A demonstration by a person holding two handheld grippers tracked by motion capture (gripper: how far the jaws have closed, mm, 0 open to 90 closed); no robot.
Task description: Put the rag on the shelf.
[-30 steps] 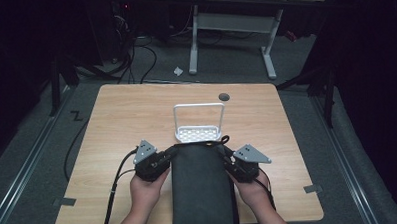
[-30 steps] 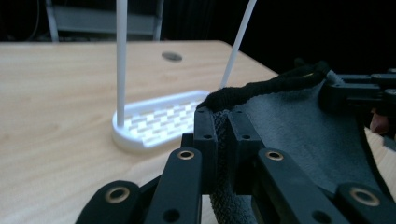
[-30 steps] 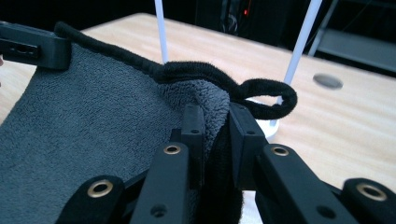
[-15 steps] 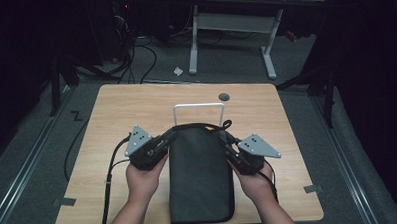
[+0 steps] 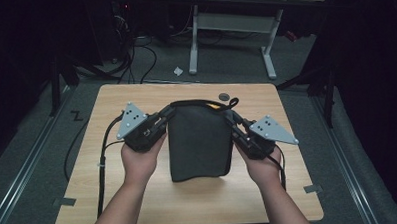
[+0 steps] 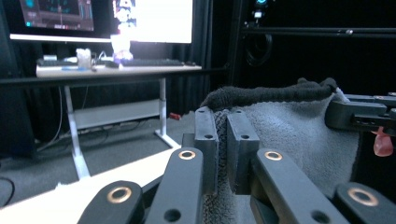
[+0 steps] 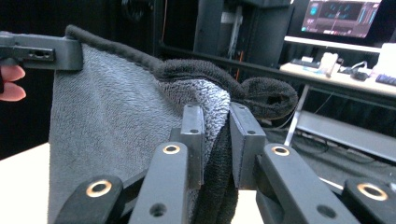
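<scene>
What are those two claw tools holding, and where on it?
A dark grey towel, pinched at its upper corners: left gripper on one, right gripper on the other.

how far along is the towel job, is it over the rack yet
Done: both top corners of the dark grey towel are gripped, one by the left tool, one by the right tool. In hand: it hangs between them, its lower edge near the table. Left: setting it down or hanging it; the towel blocks the table behind it, so I can't tell about a rack.
</scene>
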